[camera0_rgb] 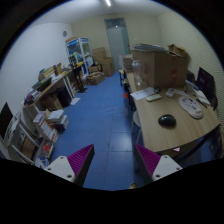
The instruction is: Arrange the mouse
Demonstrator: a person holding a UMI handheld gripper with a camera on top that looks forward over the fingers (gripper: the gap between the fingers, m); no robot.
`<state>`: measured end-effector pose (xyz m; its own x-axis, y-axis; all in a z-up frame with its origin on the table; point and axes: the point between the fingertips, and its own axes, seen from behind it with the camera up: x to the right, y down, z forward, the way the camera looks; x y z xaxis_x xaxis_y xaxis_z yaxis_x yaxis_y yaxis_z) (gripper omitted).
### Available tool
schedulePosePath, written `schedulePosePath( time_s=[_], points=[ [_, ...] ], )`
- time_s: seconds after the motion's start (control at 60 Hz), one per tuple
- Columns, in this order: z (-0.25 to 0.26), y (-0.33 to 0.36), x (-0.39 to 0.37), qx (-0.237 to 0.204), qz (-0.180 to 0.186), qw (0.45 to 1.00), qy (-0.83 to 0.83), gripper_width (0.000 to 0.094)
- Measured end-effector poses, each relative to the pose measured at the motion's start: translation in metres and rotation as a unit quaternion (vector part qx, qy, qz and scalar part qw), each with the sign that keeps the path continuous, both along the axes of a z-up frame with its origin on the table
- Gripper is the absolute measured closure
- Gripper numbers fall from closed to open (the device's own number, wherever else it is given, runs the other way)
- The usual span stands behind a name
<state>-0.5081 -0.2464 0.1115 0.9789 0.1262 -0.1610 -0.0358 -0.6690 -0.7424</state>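
Note:
A dark mouse lies on the wooden desk to the right, well ahead of my fingers and off to their right. A white game controller lies beyond it on the same desk. My gripper is open and empty, held high over the blue floor. Its two magenta pads stand wide apart, with only floor between them.
A large cardboard box stands at the desk's far end, with a monitor at the right. Cluttered shelves and tables line the left wall. A blue floor aisle runs to a far door.

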Motion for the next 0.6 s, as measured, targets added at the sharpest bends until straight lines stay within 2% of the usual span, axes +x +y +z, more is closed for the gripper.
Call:
schedulePosePath(
  time_s=[0.017, 0.05, 0.067, 0.15, 0.283, 0.467, 0.6],
  points=[
    [0.016, -0.009, -0.001, 0.0, -0.007, 1.0, -0.008, 0.0115],
    [0.014, -0.007, 0.008, -0.001, -0.016, 1.0, -0.014, 0.0118],
    [-0.005, 0.005, 0.017, -0.002, -0.018, 1.0, -0.011, 0.0115],
    [-0.012, 0.012, 0.051, -0.007, -0.042, 0.999, -0.022, 0.012],
    [-0.042, 0.043, 0.127, -0.012, -0.059, 0.997, -0.045, 0.0113],
    [-0.099, 0.098, 0.206, -0.026, -0.064, 0.997, -0.039, 0.0117],
    [-0.116, 0.134, 0.21, -0.019, -0.046, 0.999, -0.005, 0.011]
  ],
)
